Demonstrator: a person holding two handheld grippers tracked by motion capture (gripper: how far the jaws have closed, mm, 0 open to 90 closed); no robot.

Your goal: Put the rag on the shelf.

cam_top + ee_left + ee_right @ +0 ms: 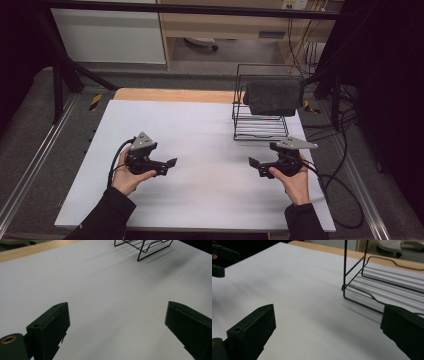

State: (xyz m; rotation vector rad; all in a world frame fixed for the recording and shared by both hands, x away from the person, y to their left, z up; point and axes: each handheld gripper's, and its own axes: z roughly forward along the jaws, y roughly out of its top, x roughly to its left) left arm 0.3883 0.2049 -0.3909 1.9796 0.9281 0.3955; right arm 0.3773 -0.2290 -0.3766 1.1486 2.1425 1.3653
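A black wire rack (pixel 260 125) stands at the back right of the white table (pixel 200 125), and a dark grey folded cloth (pixel 272 96) hangs over its top. My left gripper (pixel 171 164) hovers low over the table's left half, pointing right, open with nothing between its jaws (pixel 116 310). My right gripper (pixel 252 164) is held just in front of the rack, pointing left, also open and holding nothing (pixel 329 312). The rack (pixel 362 277) rises close on the right in the right gripper view, and its corner (pixel 143 247) lies far off in the left gripper view.
A strip of bare wood (pixel 170 95) runs along the table's far edge. Black cables (pixel 340 185) loop on the floor to the right. Dark frame posts (pixel 60 85) stand at the back left, with cabinets behind. The other gripper (pixel 222 255) appears at the right gripper view's upper left.
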